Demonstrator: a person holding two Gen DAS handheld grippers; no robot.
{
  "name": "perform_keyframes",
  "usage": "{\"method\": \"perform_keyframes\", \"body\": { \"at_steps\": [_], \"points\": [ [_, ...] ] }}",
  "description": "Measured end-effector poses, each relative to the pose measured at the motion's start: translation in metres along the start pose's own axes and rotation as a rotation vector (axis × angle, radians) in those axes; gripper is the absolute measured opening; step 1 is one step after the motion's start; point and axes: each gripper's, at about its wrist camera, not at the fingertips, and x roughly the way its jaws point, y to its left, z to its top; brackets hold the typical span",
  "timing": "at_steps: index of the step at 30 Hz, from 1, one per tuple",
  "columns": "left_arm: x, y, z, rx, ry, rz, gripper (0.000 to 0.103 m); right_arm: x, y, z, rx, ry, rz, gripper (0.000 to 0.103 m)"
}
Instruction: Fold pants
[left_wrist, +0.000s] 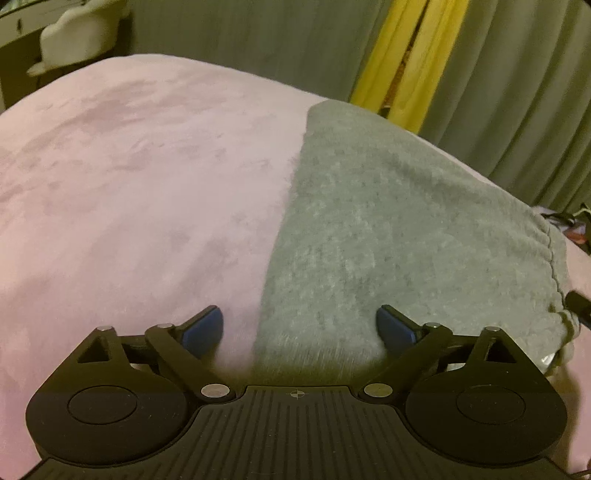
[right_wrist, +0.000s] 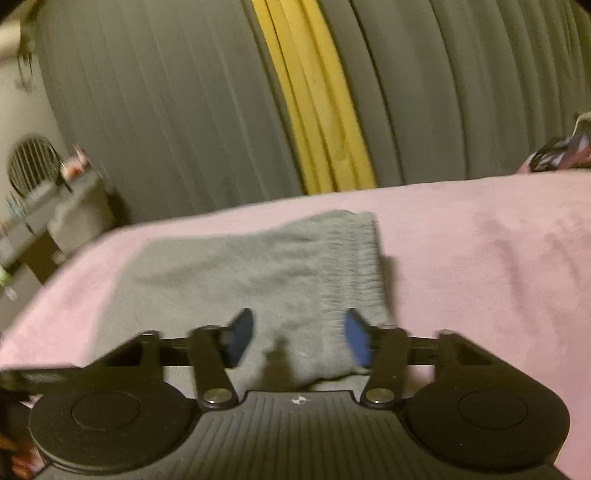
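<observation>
**A:** Jaws are spread wide on both sides, nothing is pinched. On the left gripper (left_wrist: 299, 328) the blue pads (left_wrist: 205, 328) are held well apart, and the straight left edge of the grey pants (left_wrist: 388, 229) is seen running right between them, so one pad is over the pink bedspread (left_wrist: 129, 177) and the other over grey fabric.

**B:** Same is seen on the right gripper (right_wrist: 299, 339), jaws parted, with the pants (right_wrist: 251, 273) laid flat in front of and between them. Whether the fabric is actually touched by the pads can't be told, it's pretty blurred.

**A:** Agreed. The pants are folded into a compact rectangle on the bed, and the gathered waistband (right_wrist: 354, 258) is seen along its right side in the right wrist view. In the left wrist view that puckered band (left_wrist: 554, 266) is found at the far right edge.

**B:** Behind the bed, grey curtains (right_wrist: 166, 110) are hung with a yellow strip (right_wrist: 314, 103) in the gap between them. Some cluttered furniture (right_wrist: 55, 206) is made out at the far left, too blurred to name.
</observation>
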Motion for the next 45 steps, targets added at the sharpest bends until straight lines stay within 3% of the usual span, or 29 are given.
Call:
{"method": "perform_keyframes", "body": {
  "at_steps": [4, 6, 9, 14, 18, 25, 27, 32, 33, 34, 37, 41, 43, 45],
  "points": [
    [-0.012, 0.006, -0.012, -0.022, -0.031, 0.023, 0.097, -0.007, 0.007, -0.004, -0.038, -0.017, -0.037, 0.038],
    [-0.019, 0.005, -0.020, -0.008, -0.046, 0.036, 0.097, -0.010, 0.018, -0.014, -0.076, -0.027, -0.047, 0.048],
    [-0.016, 0.000, -0.015, 0.016, -0.064, 0.051, 0.097, -0.006, 0.034, -0.022, -0.182, -0.016, -0.079, 0.052],
    [-0.025, -0.010, -0.020, 0.040, -0.093, 0.074, 0.097, -0.012, 0.052, -0.029, -0.257, -0.039, -0.149, 0.053],
    [-0.031, -0.018, -0.023, 0.080, -0.122, 0.065, 0.097, -0.029, 0.062, -0.031, -0.286, -0.111, -0.062, 0.054],
    [-0.021, -0.019, -0.025, 0.104, -0.098, 0.088, 0.100, 0.000, 0.069, -0.041, -0.357, 0.000, -0.130, 0.057],
    [-0.019, -0.019, -0.025, 0.106, -0.093, 0.096, 0.101, 0.003, 0.076, -0.045, -0.408, 0.005, -0.149, 0.065],
    [-0.013, -0.018, -0.026, 0.118, -0.082, 0.100, 0.103, 0.012, 0.091, -0.057, -0.543, 0.024, -0.217, 0.070],
    [-0.012, -0.018, -0.027, 0.122, -0.083, 0.105, 0.103, 0.015, 0.092, -0.058, -0.559, 0.025, -0.238, 0.084],
    [-0.012, -0.018, -0.027, 0.128, -0.083, 0.114, 0.103, 0.020, 0.091, -0.058, -0.563, 0.042, -0.286, 0.088],
    [-0.020, -0.016, -0.026, 0.109, -0.117, 0.157, 0.103, 0.028, 0.067, -0.045, -0.403, 0.102, -0.276, 0.092],
    [-0.034, -0.002, -0.023, 0.025, -0.181, 0.272, 0.102, 0.014, 0.032, -0.029, -0.150, 0.114, -0.263, 0.092],
    [-0.038, 0.006, -0.021, -0.032, -0.164, 0.231, 0.102, 0.003, 0.007, -0.025, 0.042, 0.128, -0.218, 0.092],
    [-0.043, 0.009, -0.023, -0.065, -0.152, 0.157, 0.102, -0.008, -0.022, -0.025, 0.285, 0.131, -0.073, 0.092]
  ]
}}
